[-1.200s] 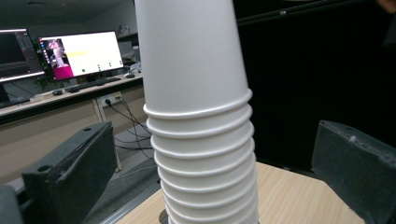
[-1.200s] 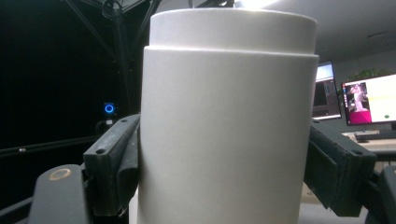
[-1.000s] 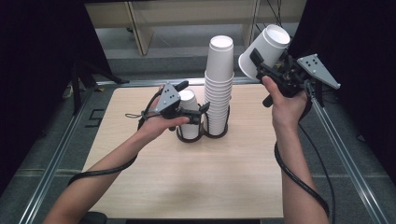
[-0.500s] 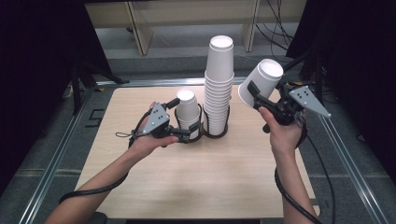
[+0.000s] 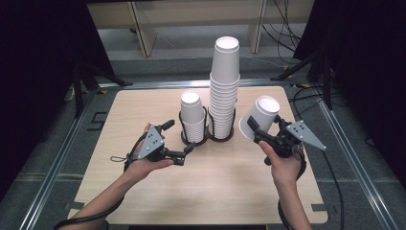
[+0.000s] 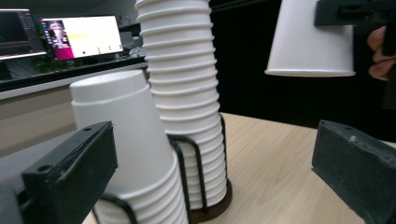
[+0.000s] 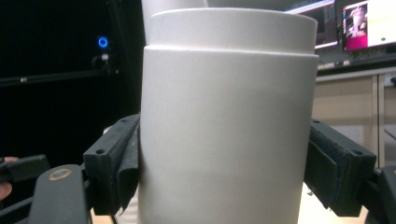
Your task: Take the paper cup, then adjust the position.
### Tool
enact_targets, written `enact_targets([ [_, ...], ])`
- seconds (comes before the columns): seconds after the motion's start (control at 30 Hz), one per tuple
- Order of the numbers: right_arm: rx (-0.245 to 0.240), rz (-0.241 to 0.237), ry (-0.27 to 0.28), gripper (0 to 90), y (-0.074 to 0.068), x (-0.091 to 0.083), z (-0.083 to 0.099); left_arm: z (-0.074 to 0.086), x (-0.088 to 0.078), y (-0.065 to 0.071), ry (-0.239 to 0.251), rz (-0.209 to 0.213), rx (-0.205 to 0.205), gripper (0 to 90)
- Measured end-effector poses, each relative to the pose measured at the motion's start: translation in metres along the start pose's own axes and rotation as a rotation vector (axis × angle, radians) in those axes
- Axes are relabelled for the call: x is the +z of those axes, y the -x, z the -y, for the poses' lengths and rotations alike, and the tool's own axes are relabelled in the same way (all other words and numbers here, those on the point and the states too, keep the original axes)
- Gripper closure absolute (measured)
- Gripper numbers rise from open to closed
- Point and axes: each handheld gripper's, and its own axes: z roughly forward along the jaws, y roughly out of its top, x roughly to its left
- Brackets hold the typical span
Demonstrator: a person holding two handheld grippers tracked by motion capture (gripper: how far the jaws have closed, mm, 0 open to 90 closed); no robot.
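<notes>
Cups fill the middle of the frame. At lower left the left claw (image 5: 186, 152) stands wide and empty, aimed at the short stack (image 5: 192, 117) in its wire holder (image 5: 195, 139). Beside it, at centre, rises the tall stack (image 5: 224, 86). Right of centre the right claw (image 5: 254, 130) clamps a single paper cup (image 5: 260, 117) across its wall, tilted, above the bench (image 5: 210, 191). Thin paper is light and crushes easily; I judge a gentle hold on the mid-wall, near the stiffer rim, is safest.
</notes>
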Motion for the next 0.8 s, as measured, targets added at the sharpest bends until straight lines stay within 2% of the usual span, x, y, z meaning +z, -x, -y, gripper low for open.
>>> enact_targets([
  [0.03,-0.008,0.0,-0.001,20.6,0.0,-0.001,0.003,0.002,-0.002,0.0,0.0,-0.006,-0.001,0.0],
  [0.1,0.019,-0.001,-0.01,20.6,-0.001,-0.003,0.006,0.005,-0.006,0.0,-0.006,-0.013,-0.019,0.0],
  [0.17,0.012,-0.003,-0.001,20.6,0.002,-0.004,0.008,0.006,-0.008,0.0,-0.008,-0.016,-0.019,0.0],
  [0.27,0.043,0.009,-0.011,20.6,0.005,-0.007,0.009,0.008,-0.011,0.0,-0.008,-0.022,-0.025,0.0],
  [0.37,0.049,0.013,-0.014,20.6,0.008,-0.007,0.013,0.012,-0.012,0.001,-0.01,-0.021,-0.029,0.0],
  [0.53,0.061,-0.008,-0.039,20.6,0.006,-0.006,0.025,0.023,-0.008,0.008,-0.035,-0.003,-0.023,0.0],
  [0.67,0.05,0.01,-0.072,20.5,0.002,-0.005,0.035,0.03,-0.003,0.017,-0.044,0.015,-0.021,0.0],
  [0.7,0.065,0.001,-0.083,20.5,0.001,-0.005,0.037,0.031,-0.002,0.019,-0.046,0.02,-0.016,0.0],
  [0.8,0.04,0.002,-0.09,20.4,0.0,-0.003,0.044,0.034,0.003,0.024,-0.06,0.039,-0.025,0.0],
])
